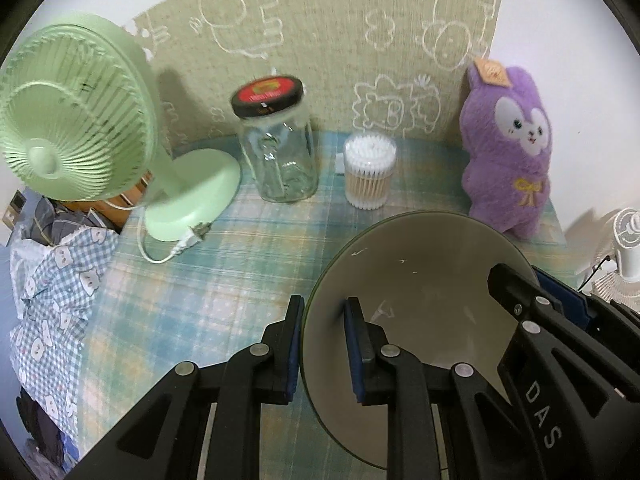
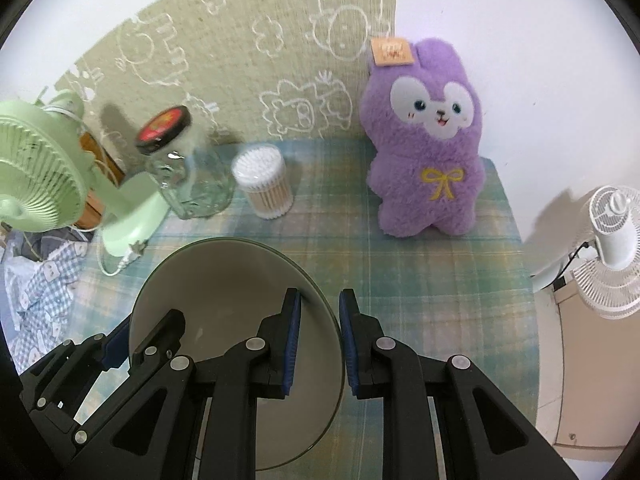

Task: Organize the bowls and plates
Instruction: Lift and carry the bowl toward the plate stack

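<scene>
green fan (image 1: 76,112), jar (image 1: 276,148) — purple plush (image 1: 512,140)

A white wall (image 2: 500,60) is closing off the back, a beige cartoon-print mat (image 1: 320,48) leaning on it at twelve o'clock. A blue-green plaid cloth (image 2: 420,272) is covering the table; soft, even light is washing the room.

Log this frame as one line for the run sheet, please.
left gripper: straddles bowl rim, jaws apart | right gripper: straddles opposite rim, jaws apart | bowl: over plaid tablecloth | contact: cannot tell
</scene>
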Demonstrator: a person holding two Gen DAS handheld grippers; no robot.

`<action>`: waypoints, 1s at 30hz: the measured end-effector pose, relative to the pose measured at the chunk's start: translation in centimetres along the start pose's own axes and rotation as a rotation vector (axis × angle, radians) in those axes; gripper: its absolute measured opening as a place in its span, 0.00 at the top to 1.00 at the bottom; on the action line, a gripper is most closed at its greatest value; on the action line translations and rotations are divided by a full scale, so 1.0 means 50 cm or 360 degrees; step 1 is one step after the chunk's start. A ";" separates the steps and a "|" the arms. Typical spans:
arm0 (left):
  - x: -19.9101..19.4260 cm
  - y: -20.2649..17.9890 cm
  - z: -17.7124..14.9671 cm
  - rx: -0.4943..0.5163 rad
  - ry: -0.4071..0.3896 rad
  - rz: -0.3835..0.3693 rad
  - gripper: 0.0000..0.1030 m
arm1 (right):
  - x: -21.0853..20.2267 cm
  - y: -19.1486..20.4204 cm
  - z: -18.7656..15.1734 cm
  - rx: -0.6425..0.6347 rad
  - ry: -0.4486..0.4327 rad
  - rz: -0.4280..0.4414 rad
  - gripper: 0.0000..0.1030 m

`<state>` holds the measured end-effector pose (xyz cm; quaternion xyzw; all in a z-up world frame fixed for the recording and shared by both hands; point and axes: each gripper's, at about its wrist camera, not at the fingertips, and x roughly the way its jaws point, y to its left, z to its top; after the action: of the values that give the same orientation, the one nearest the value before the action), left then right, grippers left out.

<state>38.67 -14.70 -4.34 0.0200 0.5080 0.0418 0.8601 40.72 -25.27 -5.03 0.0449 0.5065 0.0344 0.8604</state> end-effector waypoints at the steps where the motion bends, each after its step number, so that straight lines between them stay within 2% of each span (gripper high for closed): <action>1: -0.014 0.003 -0.003 0.0001 -0.0012 0.0000 0.83 | -0.013 0.003 -0.003 0.0000 -0.0010 0.0001 0.77; 15: -0.195 0.069 -0.086 -0.0014 -0.0113 0.0000 0.83 | -0.214 0.061 -0.088 -0.0015 -0.0096 0.0013 0.77; 30: -0.284 0.200 -0.251 0.0059 -0.0102 -0.0032 0.83 | -0.319 0.181 -0.263 0.0018 -0.0088 -0.0022 0.77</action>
<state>20.35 -6.15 2.75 0.0322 0.4811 0.0230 0.8758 21.34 -17.37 3.49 0.0472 0.4831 0.0243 0.8739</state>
